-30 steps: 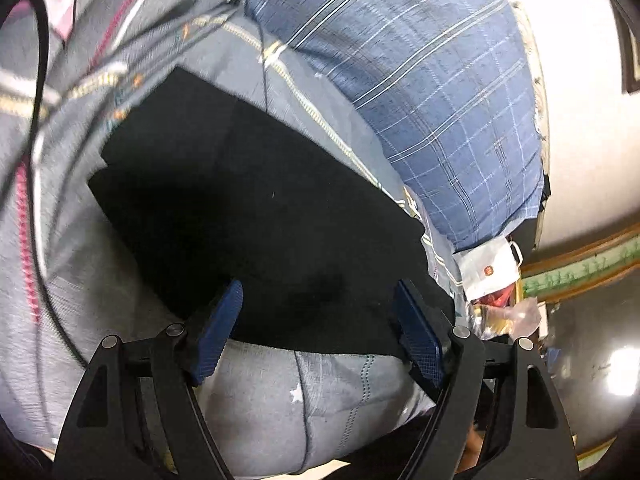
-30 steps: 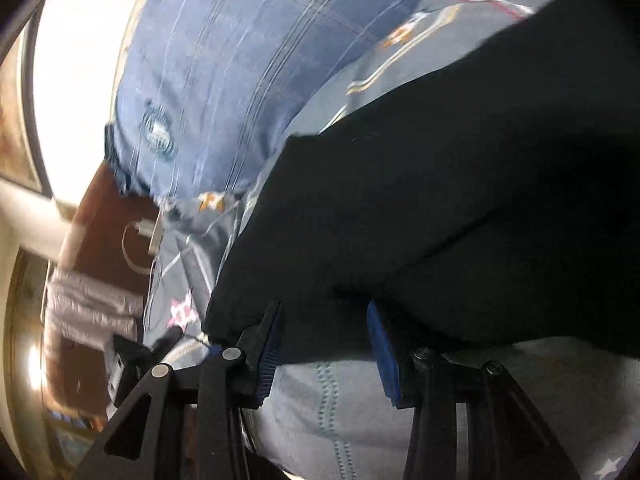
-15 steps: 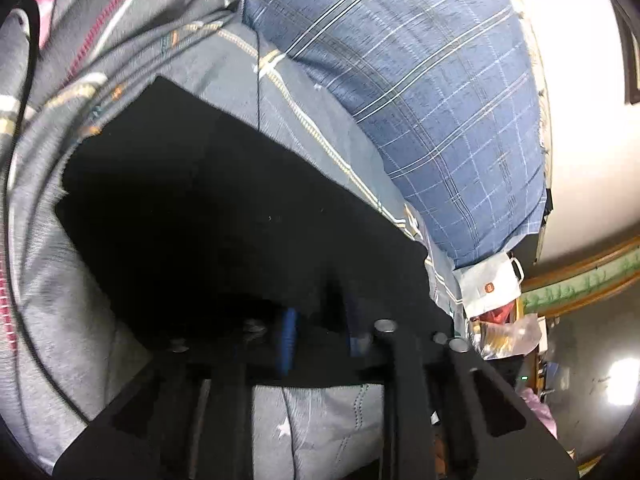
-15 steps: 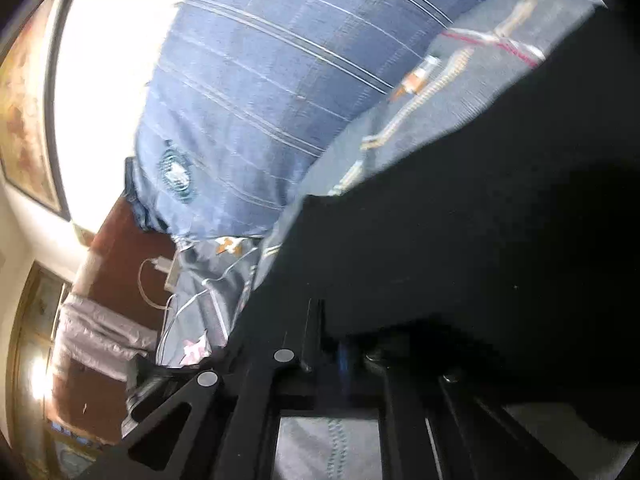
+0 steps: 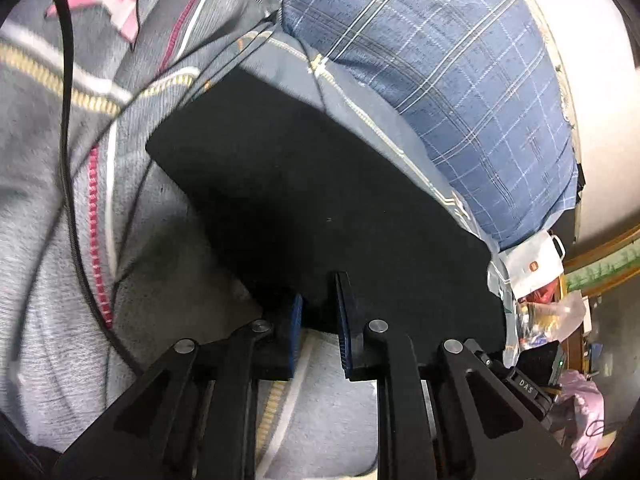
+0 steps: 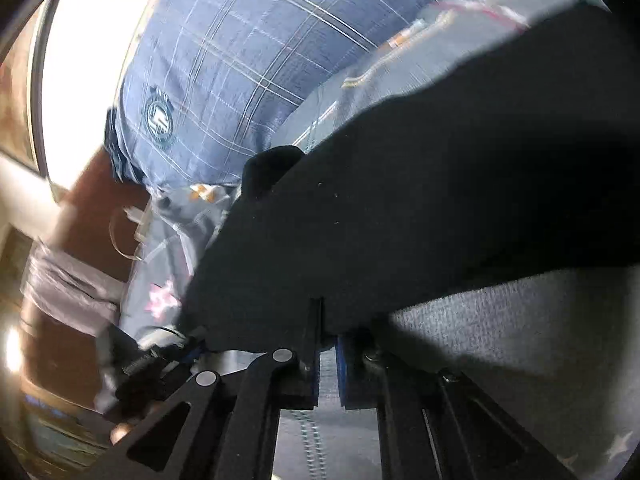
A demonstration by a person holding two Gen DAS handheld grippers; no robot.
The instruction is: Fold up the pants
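Left wrist view: your left claw (image 5: 318, 312) is pressed together on the near hem of the black pants (image 5: 320, 200), which lie flat on the bed (image 5: 48, 240) with their far edge just short of the blue plaid pillow (image 5: 440, 60). Right wrist view: your right claw (image 6: 326, 340) pinches the same near edge of the pants (image 6: 400, 200), toward their other corner. Gripping both near corners at once probably lets you lift that edge evenly and carry it over toward the pillow for the next fold. The surface is a soft grey bedspread with pink stars and striped bands, and a thin black cable (image 5: 66, 120) trails along its left edge. Beyond the bed's right edge lies a white bag (image 5: 532, 260) and bedside clutter; walls appear bright.
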